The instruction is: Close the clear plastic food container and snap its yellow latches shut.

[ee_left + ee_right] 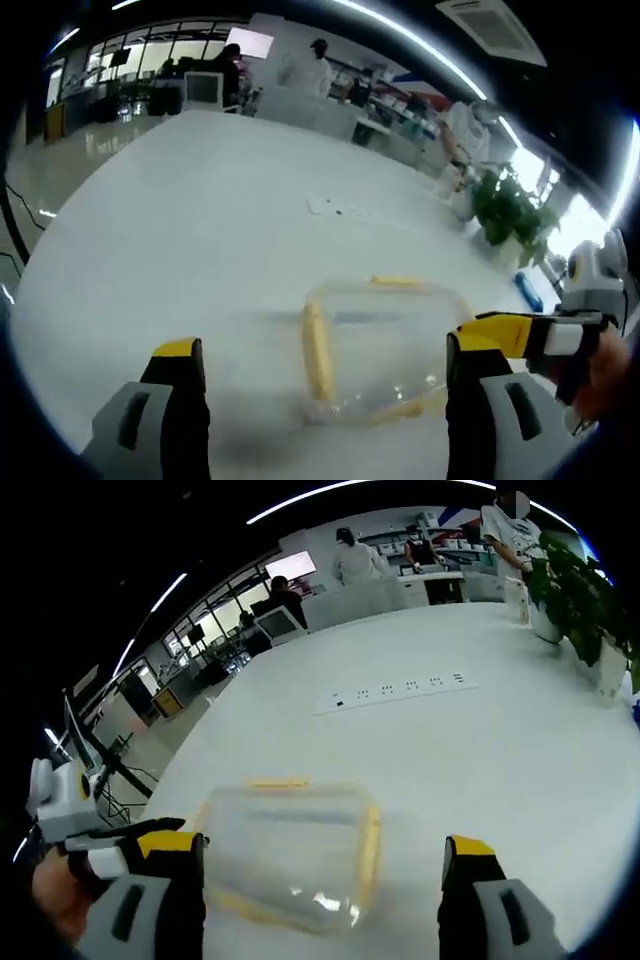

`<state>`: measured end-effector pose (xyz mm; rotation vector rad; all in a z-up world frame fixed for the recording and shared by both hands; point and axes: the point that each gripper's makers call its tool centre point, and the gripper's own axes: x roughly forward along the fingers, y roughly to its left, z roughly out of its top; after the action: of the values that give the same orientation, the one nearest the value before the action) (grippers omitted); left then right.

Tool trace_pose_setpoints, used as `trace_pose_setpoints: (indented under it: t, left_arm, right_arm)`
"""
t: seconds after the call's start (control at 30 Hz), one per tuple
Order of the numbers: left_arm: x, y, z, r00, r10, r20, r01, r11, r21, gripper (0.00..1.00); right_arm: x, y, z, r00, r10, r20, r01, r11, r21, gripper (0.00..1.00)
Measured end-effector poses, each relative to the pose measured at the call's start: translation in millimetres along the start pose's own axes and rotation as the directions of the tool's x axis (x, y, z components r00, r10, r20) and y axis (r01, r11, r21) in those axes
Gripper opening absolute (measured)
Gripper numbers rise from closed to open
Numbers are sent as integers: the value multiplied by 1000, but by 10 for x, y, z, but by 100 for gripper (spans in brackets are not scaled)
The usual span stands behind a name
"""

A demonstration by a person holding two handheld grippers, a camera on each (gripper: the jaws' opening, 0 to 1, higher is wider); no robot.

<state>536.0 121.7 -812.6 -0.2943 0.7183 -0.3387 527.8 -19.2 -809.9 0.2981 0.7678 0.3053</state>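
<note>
Left gripper view: you are holding both grippers, left and right, spread apart, flanking the container for latching.

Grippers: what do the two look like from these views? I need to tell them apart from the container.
Both match. The left gripper and right gripper each have two chunky grey jaws with a dark slot, black inner faces and yellow tips. Where one gripper enters the other's view, it shows a yellow and black jaw with a white band, held by a bare hand. The container is clear with yellow latches.
</note>
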Motion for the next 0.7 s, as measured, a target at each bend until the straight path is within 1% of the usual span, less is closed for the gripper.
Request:
trace_pose_setpoints:
  t: [0.1, 0.33, 0.4, 0.43, 0.5, 0.53, 0.57, 0.63, 0.67, 0.7]
  left_arm:
    - [-59, -52, -5, 1000, -27, -4, 27, 999, -23, 99]
    - [-290, -182, 6, 999, -40, 6, 40, 999, -2, 99]
    - [-346, -160, -9, 1000, -23, 3, 23, 1000, 3, 97]
    - [-392, -162, -26, 1000, -24, 0, 24, 1000, 9, 96]
    - [-494, -140, -58, 1000, -10, -13, 10, 1000, -2, 97]
    - [-512, -146, -57, 1000, -13, -12, 13, 1000, -1, 98]
    - [-576, -158, -58, 1000, -16, -10, 16, 1000, 1, 97]
    - [-683, -143, -58, 1000, -2, -6, 2, 1000, 21, 97]
    - [-723, -150, -64, 1000, -4, -10, 4, 1000, 23, 96]
    - [-769, -141, -71, 1000, 0, -15, 1, 1000, 18, 96]
  right_arm:
    - [-98, 13, 18, 1000, 3, 5, -3, 1000, -4, 100]
    - [-335, 107, 42, 999, 26, 24, -26, 1000, -9, 100]
    - [-398, 138, 29, 999, 30, 26, -30, 1000, -10, 100]
    - [-450, 156, 17, 999, 26, 27, -25, 999, -20, 100]
    - [-521, 198, -13, 999, 38, 21, -37, 999, -31, 100]
    - [-554, 207, -23, 999, 39, 21, -38, 999, -29, 100]
    - [-605, 226, -24, 999, 43, 26, -42, 999, -32, 100]
    - [-670, 242, -32, 999, 43, 31, -42, 998, -38, 100]
    - [-701, 257, -40, 998, 47, 32, -45, 998, -41, 100]
    - [-752, 261, -47, 999, 40, 33, -38, 997, -75, 100]
